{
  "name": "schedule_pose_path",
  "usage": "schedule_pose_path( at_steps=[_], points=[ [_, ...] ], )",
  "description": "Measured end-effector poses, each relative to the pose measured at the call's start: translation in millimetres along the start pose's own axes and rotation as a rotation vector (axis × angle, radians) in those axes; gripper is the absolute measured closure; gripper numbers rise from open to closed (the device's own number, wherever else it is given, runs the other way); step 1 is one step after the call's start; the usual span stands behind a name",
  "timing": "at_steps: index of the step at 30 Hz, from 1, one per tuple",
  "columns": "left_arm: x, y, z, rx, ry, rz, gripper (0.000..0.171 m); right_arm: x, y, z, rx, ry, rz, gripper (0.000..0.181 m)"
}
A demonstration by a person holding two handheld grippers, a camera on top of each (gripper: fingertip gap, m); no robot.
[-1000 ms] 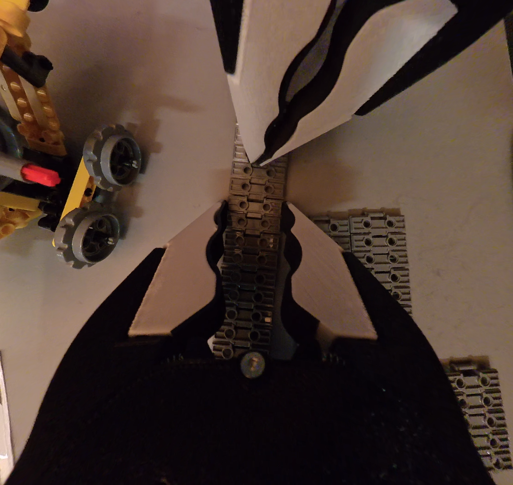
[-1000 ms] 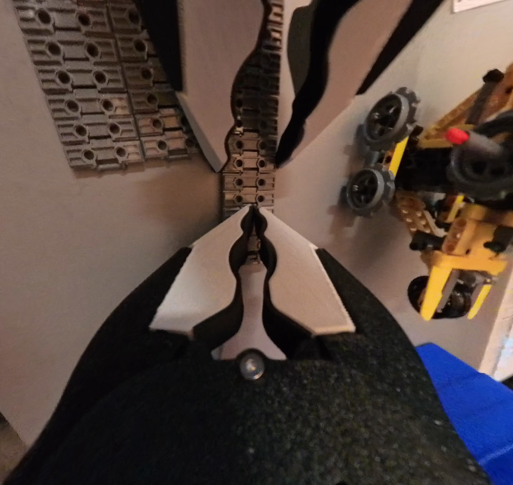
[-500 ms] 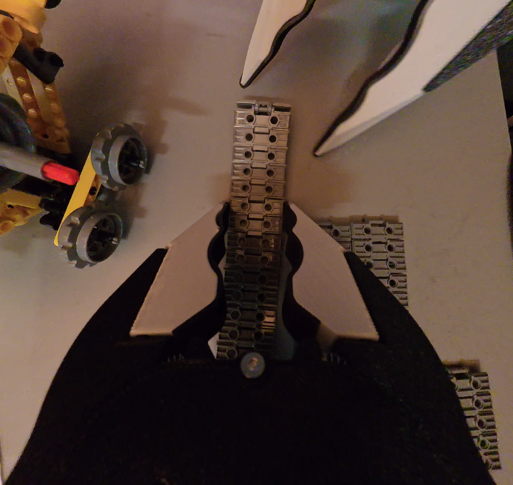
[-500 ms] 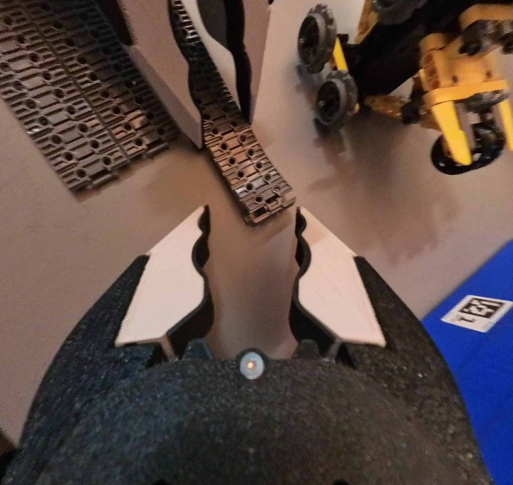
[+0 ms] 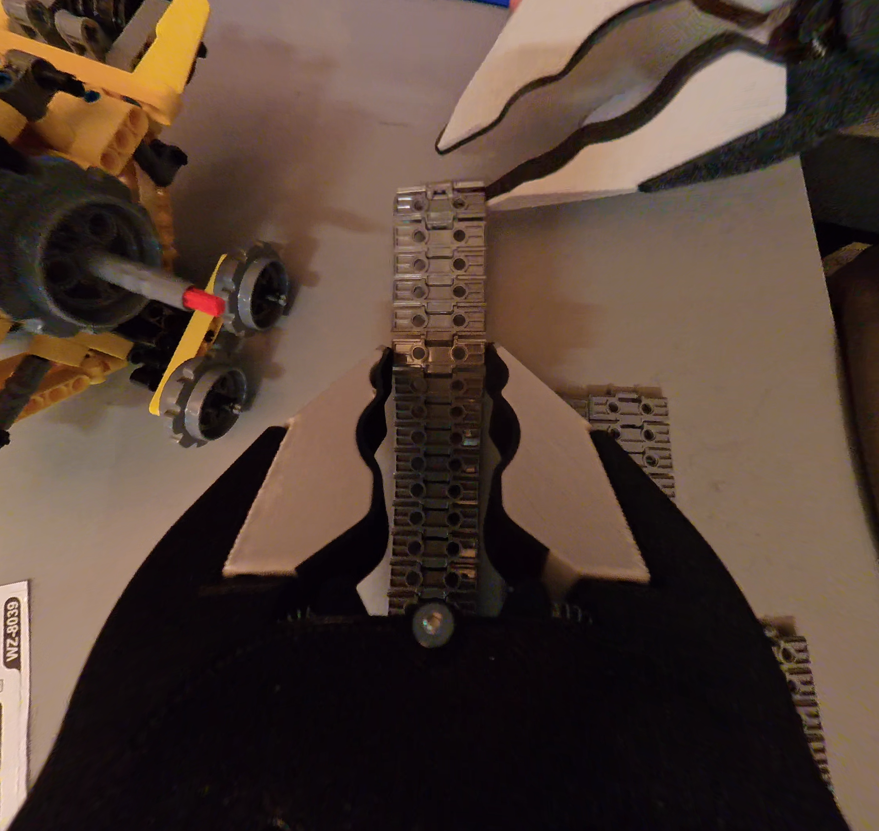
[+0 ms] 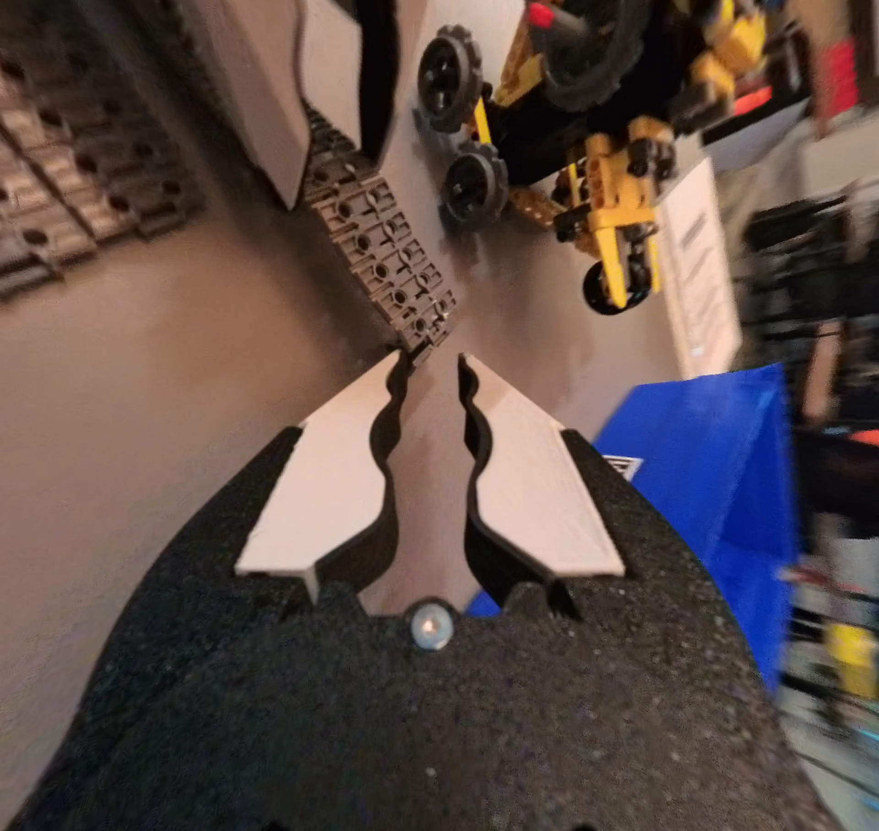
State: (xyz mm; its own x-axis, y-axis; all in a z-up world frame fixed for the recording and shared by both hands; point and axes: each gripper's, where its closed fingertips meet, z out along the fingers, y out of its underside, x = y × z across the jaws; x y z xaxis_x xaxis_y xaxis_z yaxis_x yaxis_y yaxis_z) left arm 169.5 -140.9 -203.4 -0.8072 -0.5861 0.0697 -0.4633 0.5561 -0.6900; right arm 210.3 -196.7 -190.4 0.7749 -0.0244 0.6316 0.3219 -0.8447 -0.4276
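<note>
Under the left gripper (image 5: 438, 354), the track strip's (image 5: 438, 275) near end hides.

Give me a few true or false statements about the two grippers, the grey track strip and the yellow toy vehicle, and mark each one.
1. The left gripper is shut on the grey track strip. True.
2. The right gripper is shut on the strip's far end. False: its jaws stand open, beside that end and holding nothing.
3. The yellow toy vehicle sits left of the strip in the left wrist view. True.
4. More track pieces lie on the table. True.
5. The strip is fitted around the vehicle's wheels. False: it lies apart from them.
</note>
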Motion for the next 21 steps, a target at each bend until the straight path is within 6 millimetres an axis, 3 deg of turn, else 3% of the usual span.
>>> schedule_pose_path(
  at_steps=[3,6,9,12,14,17,19,21],
  points=[
    [2,0,1,-0.004,-0.004,0.014,0.134,-1,1,-4,-0.042,0.123,-0.189,0.162],
    [6,-1,3,-0.006,0.003,0.020,0.133,-5,5,-5,-0.056,0.137,-0.224,0.161],
    [7,0,4,-0.015,0.005,0.022,0.134,-9,8,-11,-0.051,0.065,-0.126,0.159],
    [4,10,7,-0.064,-0.006,0.021,0.133,-17,26,-14,-0.117,-0.029,-0.052,0.150],
    [6,13,10,-0.077,0.015,0.007,0.133,-11,31,-17,-0.113,0.002,-0.032,0.151],
    [10,11,10,-0.068,0.035,-0.003,0.127,-15,23,-22,-0.028,-0.039,0.079,0.152],
    [9,11,5,-0.069,0.026,0.006,0.141,-21,11,-22,0.061,-0.092,0.167,0.152],
    [7,9,2,-0.060,0.019,0.003,0.142,-24,11,-14,0.068,-0.112,0.216,0.148]
  ],
)
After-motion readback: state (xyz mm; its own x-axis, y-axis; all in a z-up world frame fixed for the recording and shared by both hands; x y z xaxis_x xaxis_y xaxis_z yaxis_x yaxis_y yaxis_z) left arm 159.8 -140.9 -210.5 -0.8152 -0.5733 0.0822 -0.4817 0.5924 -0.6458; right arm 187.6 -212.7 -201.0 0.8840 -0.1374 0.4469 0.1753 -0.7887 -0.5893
